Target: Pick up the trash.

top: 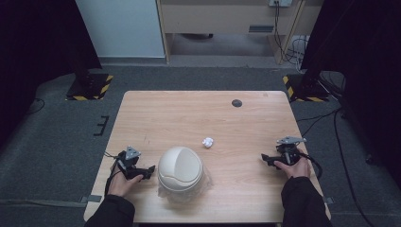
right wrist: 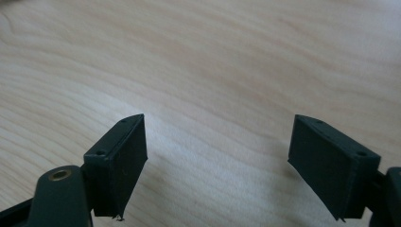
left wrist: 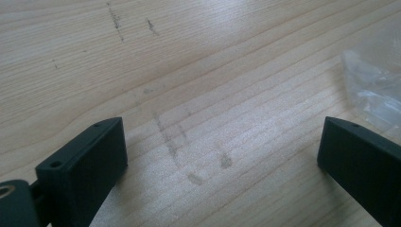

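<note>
The wooden tabletop (top: 203,113) carries everything, largest first. A white domed bin lid (top: 180,168) sits near the front edge, on a sheet of clear plastic (top: 201,184); take it as the landmark. Just left of the lid, the left tool (top: 147,171) rests low with its jaws spread wide and nothing between them; the plastic's edge shows just past its jaws in the left gripper view. Well to the right of the lid, the right tool (top: 265,158) likewise stands open and empty over bare wood. A small crumpled paper ball (top: 207,142) lies just behind the lid to the right, apart from it.

No legible text, label, brand or number anywhere.
</note>
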`<state>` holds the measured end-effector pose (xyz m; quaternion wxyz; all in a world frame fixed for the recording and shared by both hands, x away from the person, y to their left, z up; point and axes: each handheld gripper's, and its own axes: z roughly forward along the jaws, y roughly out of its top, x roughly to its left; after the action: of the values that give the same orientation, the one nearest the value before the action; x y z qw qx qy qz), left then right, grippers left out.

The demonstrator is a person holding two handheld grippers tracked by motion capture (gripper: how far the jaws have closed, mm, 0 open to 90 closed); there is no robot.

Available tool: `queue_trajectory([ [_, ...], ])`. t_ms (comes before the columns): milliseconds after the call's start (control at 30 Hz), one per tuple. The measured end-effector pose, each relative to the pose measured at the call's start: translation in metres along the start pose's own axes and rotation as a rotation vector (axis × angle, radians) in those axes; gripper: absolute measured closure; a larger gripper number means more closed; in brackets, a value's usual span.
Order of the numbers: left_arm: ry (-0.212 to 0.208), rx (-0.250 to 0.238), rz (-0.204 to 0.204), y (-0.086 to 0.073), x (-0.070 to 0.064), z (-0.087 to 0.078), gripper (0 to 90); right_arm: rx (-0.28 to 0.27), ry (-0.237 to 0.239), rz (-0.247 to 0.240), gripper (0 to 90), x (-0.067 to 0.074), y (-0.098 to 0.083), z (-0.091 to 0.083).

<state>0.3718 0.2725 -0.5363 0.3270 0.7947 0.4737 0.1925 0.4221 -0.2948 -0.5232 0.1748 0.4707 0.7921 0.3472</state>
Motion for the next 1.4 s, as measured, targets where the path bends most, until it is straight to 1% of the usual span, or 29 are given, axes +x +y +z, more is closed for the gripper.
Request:
queue_trajectory([
  [33, 0.0, 0.0, 0.0, 0.0, 0.0, 0.0, 1.2, 0.0, 0.0, 0.0, 20.5, 0.0, 0.0, 0.0],
  [67, -0.004, 0.002, 0.002, 0.0, 0.0, 0.0, 0.8, -0.043, 0.005, 0.002, 20.7, 0.001, 0.004, -0.004],
  [100, -0.003, 0.002, 0.003, 0.0, 0.0, 0.0, 0.5, -0.064, 0.01, 0.004, 20.7, 0.001, 0.006, -0.007],
  [133, -0.003, 0.002, 0.003, 0.0, 0.0, 0.0, 0.5, -0.064, 0.01, 0.004, 20.7, 0.001, 0.006, -0.007],
  [167, -0.003, 0.003, 0.003, 0.0, 0.0, 0.0, 0.5, -0.106, 0.017, 0.008, 20.6, 0.002, 0.009, -0.011],
  [233, -0.001, 0.002, 0.001, 0.0, -0.001, 0.0, 0.4, -0.14, 0.024, 0.017, 20.6, 0.002, 0.013, -0.016],
  [400, 0.0, 0.003, 0.0, 0.0, -0.001, 0.0, 0.3, -0.203, 0.04, 0.029, 20.3, 0.005, 0.02, -0.027],
  [467, 0.001, 0.003, 0.0, 0.0, -0.001, 0.0, 0.1, -0.211, 0.041, 0.03, 20.2, 0.005, 0.021, -0.028],
  [633, 0.002, 0.005, -0.001, 0.0, -0.001, 0.001, 0.0, -0.253, 0.049, 0.02, 19.7, 0.01, 0.03, -0.04],
  [767, 0.004, 0.008, 0.0, 0.0, -0.002, 0.001, 0.0, -0.301, 0.06, 0.017, 19.2, 0.013, 0.038, -0.05],
  [800, 0.004, 0.008, 0.0, 0.0, -0.002, 0.001, 0.0, -0.301, 0.06, 0.017, 19.2, 0.013, 0.038, -0.05],
  [833, 0.004, 0.008, 0.0, 0.0, -0.002, 0.001, 0.0, -0.323, 0.07, 0.02, 18.1, 0.016, 0.042, -0.054],
  [867, 0.004, 0.008, 0.0, 0.0, -0.002, 0.001, 0.0, -0.323, 0.07, 0.02, 18.1, 0.016, 0.042, -0.054],
  [900, 0.004, 0.008, 0.0, 0.0, -0.002, 0.001, 0.0, -0.335, 0.075, 0.017, 18.1, 0.018, 0.045, -0.056],
  [933, 0.005, 0.008, 0.0, 0.0, -0.002, 0.001, 0.0, -0.359, 0.089, 0.011, 17.9, 0.023, 0.05, -0.059],
  [1067, 0.005, 0.008, -0.001, 0.0, -0.002, 0.001, 0.0, -0.383, 0.11, -0.02, 17.5, 0.031, 0.059, -0.066],
  [1100, 0.005, 0.008, -0.001, 0.0, -0.002, 0.001, 0.0, -0.383, 0.11, -0.02, 17.5, 0.031, 0.059, -0.066],
  [1133, 0.006, 0.008, -0.001, 0.0, -0.002, 0.001, 0.0, -0.402, 0.123, -0.028, 17.4, 0.035, 0.063, -0.07],
  [1200, 0.006, 0.008, -0.002, 0.0, -0.002, 0.001, 0.0, -0.417, 0.134, -0.038, 17.2, 0.038, 0.067, -0.073],
  [1400, 0.007, 0.008, -0.003, 0.0, -0.002, 0.001, 0.0, -0.451, 0.167, -0.067, 16.4, 0.05, 0.079, -0.08],
])
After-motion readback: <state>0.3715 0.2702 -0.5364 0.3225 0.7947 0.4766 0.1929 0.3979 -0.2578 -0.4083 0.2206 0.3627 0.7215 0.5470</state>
